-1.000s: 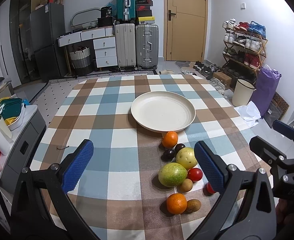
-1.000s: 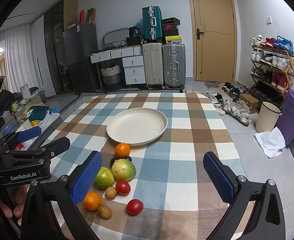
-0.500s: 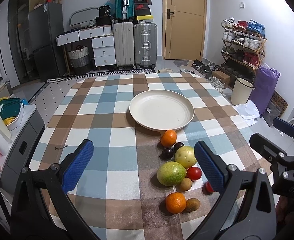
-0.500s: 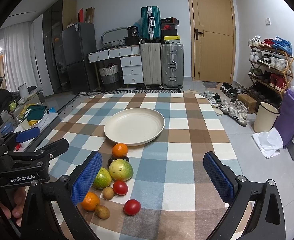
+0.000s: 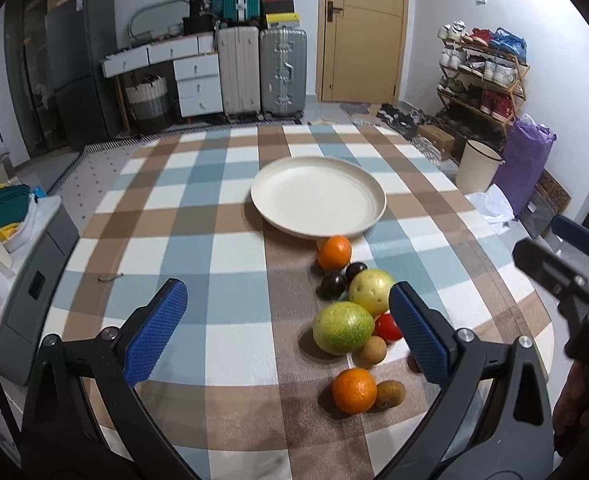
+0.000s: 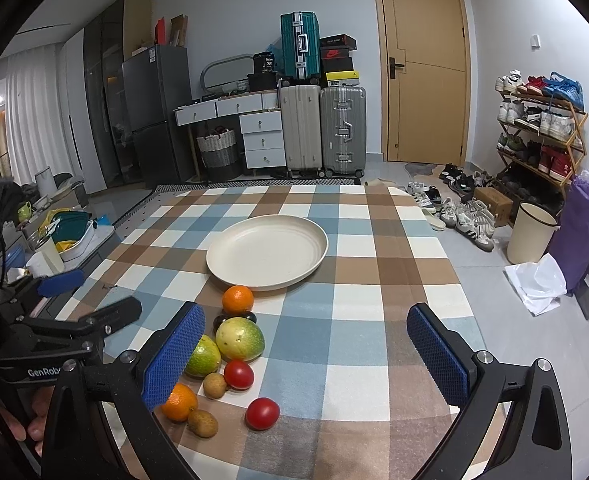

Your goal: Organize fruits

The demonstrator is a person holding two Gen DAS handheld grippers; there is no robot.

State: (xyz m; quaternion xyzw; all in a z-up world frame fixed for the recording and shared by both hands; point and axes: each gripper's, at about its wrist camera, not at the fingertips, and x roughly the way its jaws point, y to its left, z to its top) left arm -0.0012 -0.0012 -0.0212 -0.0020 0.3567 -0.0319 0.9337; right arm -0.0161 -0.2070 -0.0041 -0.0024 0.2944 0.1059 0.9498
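Note:
A cream plate [image 5: 318, 200] [image 6: 267, 252] sits empty mid-table on the checked cloth. In front of it lies a cluster of fruit: an orange [image 5: 334, 253] [image 6: 237, 300], two dark plums [image 5: 333, 285], a yellow-green fruit [image 5: 371, 287] [image 6: 240, 339], a green fruit [image 5: 343, 327] [image 6: 203, 356], a tomato [image 5: 387, 327] [image 6: 239, 374], a second orange [image 5: 353, 391] [image 6: 179, 402], two small brown fruits [image 5: 390, 394] [image 6: 203, 423], and a loose tomato [image 6: 262, 413]. My left gripper [image 5: 288, 330] is open, left of the cluster. My right gripper [image 6: 314, 354] is open, hovering right of the cluster.
The table's right edge drops to a floor with a white bin [image 6: 531, 238], purple bag [image 6: 584, 232] and shoe rack [image 6: 542, 128]. Suitcases [image 6: 322, 128] and drawers stand beyond the far edge. A low cabinet with clutter [image 5: 22, 240] sits left of the table.
Both grippers have drifted slightly forward and lower towards the fruit; the plate and fruit appear a little closer. Nothing was grasped or moved.

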